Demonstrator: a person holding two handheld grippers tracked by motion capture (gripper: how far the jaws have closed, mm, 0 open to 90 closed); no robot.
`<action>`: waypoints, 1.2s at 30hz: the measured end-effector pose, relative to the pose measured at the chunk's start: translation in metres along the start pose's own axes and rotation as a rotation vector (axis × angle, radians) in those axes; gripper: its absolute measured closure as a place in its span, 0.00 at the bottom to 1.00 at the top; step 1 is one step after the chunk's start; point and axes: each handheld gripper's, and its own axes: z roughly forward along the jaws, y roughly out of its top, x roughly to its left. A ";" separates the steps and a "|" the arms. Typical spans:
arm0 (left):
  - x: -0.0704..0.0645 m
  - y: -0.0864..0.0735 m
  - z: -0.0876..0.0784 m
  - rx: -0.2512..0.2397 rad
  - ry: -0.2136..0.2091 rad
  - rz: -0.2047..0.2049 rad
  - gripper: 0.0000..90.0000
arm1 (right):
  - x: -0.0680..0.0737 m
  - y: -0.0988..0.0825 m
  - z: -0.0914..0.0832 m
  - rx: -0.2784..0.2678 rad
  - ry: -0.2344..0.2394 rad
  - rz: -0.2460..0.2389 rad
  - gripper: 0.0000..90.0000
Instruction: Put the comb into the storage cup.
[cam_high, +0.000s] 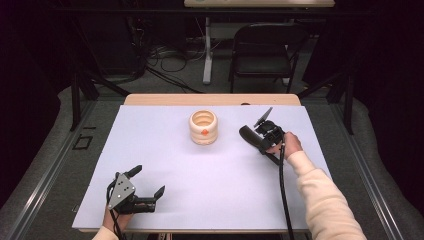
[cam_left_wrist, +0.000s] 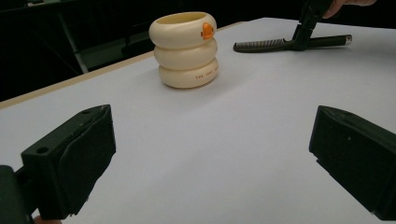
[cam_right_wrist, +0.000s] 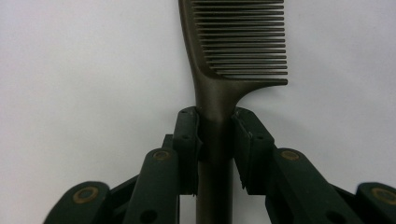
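Right gripper (cam_right_wrist: 215, 140) fingers clamped on comb (cam_right_wrist: 233, 51) handle; lift level, carry toward cup (cam_high: 203, 127) at 9 o'clock. Left gripper (cam_high: 148, 186) fingers open, idle on bench (cam_high: 210, 185).

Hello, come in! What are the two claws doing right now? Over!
Right gripper shut on comb, comb flat on table. Left gripper open, holding nothing. Cream holder stands apart; nothing in the way.
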 end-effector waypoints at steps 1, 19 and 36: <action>0.000 0.000 0.000 0.000 0.000 0.000 0.01 | -0.001 -0.001 0.000 -0.011 0.004 -0.002 0.80; 0.000 0.000 0.000 0.000 0.001 0.000 0.01 | -0.006 -0.009 -0.016 -0.099 0.031 0.010 0.80; 0.000 0.000 0.000 0.001 0.002 0.000 0.01 | -0.003 -0.020 -0.027 -0.218 0.064 0.009 0.80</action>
